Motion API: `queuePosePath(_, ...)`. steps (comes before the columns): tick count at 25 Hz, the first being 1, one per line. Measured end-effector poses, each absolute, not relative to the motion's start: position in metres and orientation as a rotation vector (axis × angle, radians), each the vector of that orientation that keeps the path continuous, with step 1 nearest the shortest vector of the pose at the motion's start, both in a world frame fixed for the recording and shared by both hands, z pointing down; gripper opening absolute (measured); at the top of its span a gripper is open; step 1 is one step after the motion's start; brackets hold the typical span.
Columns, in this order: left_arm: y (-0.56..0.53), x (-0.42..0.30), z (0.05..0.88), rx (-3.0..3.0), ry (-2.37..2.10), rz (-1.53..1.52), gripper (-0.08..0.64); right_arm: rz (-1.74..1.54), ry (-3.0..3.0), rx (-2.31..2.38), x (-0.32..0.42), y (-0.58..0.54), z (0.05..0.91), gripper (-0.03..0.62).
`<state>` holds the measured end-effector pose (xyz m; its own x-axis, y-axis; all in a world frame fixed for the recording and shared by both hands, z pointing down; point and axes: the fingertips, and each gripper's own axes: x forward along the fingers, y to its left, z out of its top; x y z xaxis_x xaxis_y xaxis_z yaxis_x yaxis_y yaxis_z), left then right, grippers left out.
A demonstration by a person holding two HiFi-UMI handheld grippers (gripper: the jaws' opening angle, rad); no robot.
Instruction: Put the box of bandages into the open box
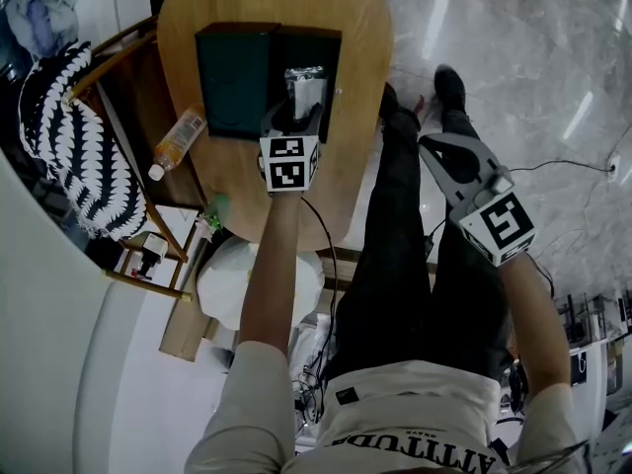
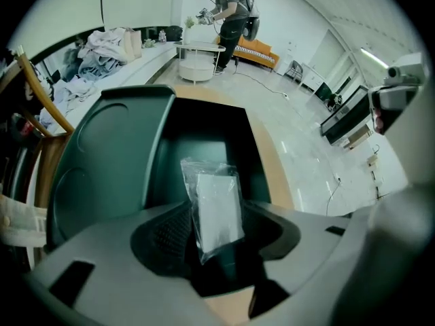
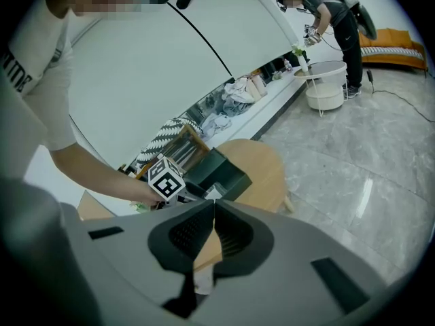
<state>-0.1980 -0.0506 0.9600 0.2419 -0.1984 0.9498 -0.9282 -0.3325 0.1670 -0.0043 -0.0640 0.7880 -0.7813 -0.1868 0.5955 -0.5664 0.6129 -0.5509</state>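
The left gripper [image 1: 297, 115] points steeply down over the dark green open box [image 1: 330, 51] on the oval wooden table [image 1: 367, 18]. Its jaws are spread wide, and in the left gripper view the box of bandages [image 2: 216, 206], a white carton in a clear plastic bag, stands tilted between the two pads [image 2: 167, 235] with a gap on each side, so neither seems to press on it. Its lower end drops into the dark interior of the open box; whether it already rests on the bottom is hard to tell. In the head view the bandages sit in the right half of the box, while the hinged lid [image 1: 234, 79] lies flat to the left. The right gripper [image 1: 428, 146] hangs off the table's edge above the marble floor [image 1: 533, 57], well apart from the box, its jaws closed together with nothing between them. A plastic bottle [image 1: 178, 138] lies on a lower shelf beside the table
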Motion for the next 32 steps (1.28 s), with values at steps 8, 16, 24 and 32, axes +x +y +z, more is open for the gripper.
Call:
queuePosePath(8, -0.048, -0.202, 0.927, 1.730, -1.117, 1.095, 0.241, 0.975, -2.358, 0.556, -0.002, -0.059, 0.771, 0.021)
queuePosePath(16, -0.048, -0.193, 0.857, 1.727, -1.199, 0.980, 0.175, 0.859, -2.411, 0.515, -0.010, -0.069, 0.713, 0.021)
queuePosePath(24, -0.036, -0.195, 0.790, 1.702, -1.266, 0.884, 0.140, 0.760, -2.438, 0.524, -0.016, -0.077, 0.652, 0.021)
queuePosePath(32, -0.010, -0.195, 0.722, 1.728, -1.285, 0.848, 0.072, 0.642, -2.465, 0.486, -0.025, -0.070, 0.587, 0.021)
